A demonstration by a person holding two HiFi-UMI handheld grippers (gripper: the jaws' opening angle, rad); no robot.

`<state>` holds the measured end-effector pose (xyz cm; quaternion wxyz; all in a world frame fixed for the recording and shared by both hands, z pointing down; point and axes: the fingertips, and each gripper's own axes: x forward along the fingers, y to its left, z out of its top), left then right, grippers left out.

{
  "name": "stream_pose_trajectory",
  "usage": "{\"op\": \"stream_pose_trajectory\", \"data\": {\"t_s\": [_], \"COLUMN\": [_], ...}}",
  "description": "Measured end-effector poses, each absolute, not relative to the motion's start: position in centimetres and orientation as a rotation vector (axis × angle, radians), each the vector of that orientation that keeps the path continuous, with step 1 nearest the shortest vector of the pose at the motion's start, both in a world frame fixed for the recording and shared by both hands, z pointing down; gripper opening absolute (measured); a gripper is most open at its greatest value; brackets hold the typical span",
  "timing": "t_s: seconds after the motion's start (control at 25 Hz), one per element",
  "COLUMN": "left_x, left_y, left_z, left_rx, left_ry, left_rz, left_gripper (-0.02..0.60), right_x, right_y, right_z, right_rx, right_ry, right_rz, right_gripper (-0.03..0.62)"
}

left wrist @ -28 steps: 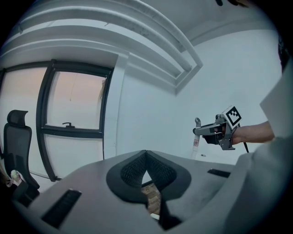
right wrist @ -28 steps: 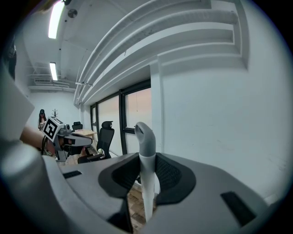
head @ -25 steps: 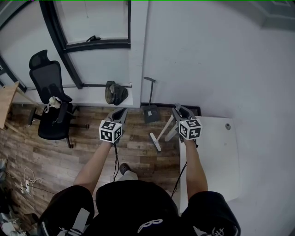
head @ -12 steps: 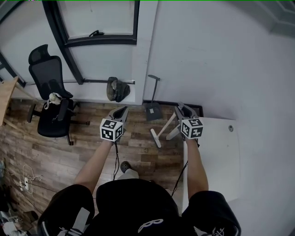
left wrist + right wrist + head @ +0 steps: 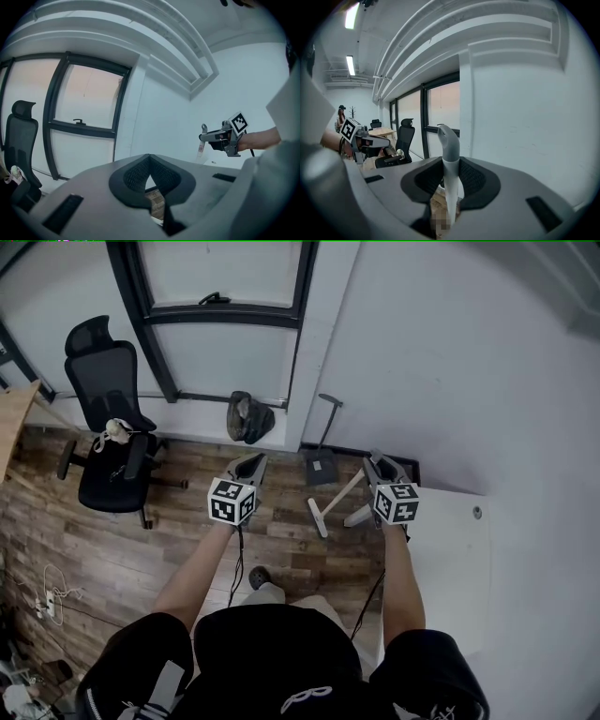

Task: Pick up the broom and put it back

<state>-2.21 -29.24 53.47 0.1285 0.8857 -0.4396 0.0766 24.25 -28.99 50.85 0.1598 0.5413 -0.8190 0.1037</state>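
My right gripper (image 5: 376,463) is shut on the broom's white handle (image 5: 450,186), whose grey hooked end (image 5: 447,138) sticks up past the jaws. In the head view the broom (image 5: 330,508) hangs slanted down to the left, over the wood floor beside the white table (image 5: 450,559). My left gripper (image 5: 250,461) is held level to the left of it, jaws shut on nothing, pads meeting at the tip (image 5: 149,159). The left gripper view shows the right gripper (image 5: 220,137) across from it with the handle (image 5: 200,146).
A grey dustpan (image 5: 321,466) with an upright handle stands against the white wall just ahead. A dark bag (image 5: 247,417) lies on the window ledge. A black office chair (image 5: 106,432) stands at the left. Cables (image 5: 52,601) lie on the floor, lower left.
Both grippers have moved ahead toward the wall and dustpan, the broom carried along in the right one. The jaws look unchanged.
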Motion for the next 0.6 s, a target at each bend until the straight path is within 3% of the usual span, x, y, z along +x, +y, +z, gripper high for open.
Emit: {"op": "stream_pose_trajectory", "data": {"t_s": [0.6], "left_x": [-8.3], "left_y": [-29.4], "left_z": [53.0], "left_rx": [2.536], "left_ry": [-1.36], "left_rz": [0.175], "left_gripper": [0.017], "right_x": [18.9], "right_y": [-31.5], "right_z": [48.4], "right_rx": [1.539], "right_ry": [-2.396], "right_rz": [0.271], "right_gripper": [0.114]}}
